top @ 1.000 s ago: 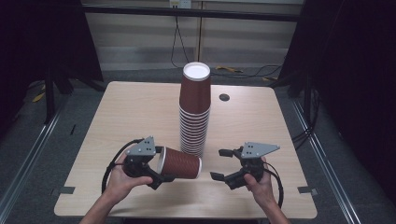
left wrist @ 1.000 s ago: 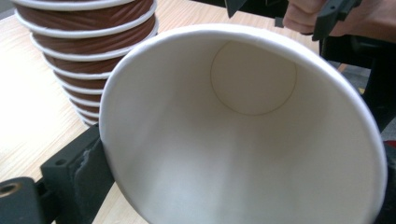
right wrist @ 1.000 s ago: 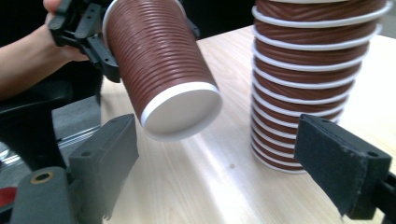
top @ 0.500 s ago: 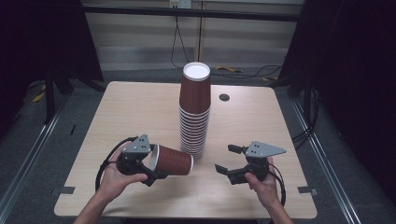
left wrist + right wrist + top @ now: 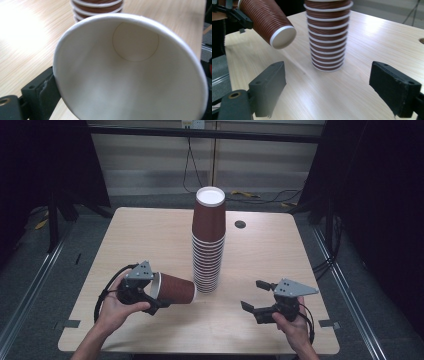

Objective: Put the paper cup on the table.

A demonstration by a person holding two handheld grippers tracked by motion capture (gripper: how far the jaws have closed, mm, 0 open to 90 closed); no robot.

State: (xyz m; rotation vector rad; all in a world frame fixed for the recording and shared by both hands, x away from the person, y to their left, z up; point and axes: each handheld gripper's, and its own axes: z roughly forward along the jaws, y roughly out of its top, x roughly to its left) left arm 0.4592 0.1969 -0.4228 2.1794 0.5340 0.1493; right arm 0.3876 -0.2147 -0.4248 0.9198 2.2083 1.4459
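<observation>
A brown ribbed paper cup (image 5: 175, 289) lies sideways just above the table, and my left gripper (image 5: 152, 294) is shut on it at the rim end. The left gripper view looks straight into the cup's white inside (image 5: 130, 75), with one jaw against its outer wall at the left. A tall stack of upturned brown cups (image 5: 208, 245) stands mid-table, right of the held cup's base. My right gripper (image 5: 254, 295) hovers open at the front right, nothing between its jaws. In the right gripper view (image 5: 327, 85), the held cup (image 5: 268, 21) is at the upper left and the stack (image 5: 328, 35) straight ahead.
The wooden table (image 5: 150, 235) has a small dark round hole (image 5: 240, 224) right of the stack, near the far edge. Cables trail from both grippers. Dark floor and metal rails surround the table.
The two hands have drawn apart. My left gripper carried the cup a little leftward away from the stack. My right gripper shifted right and toward the front edge.
</observation>
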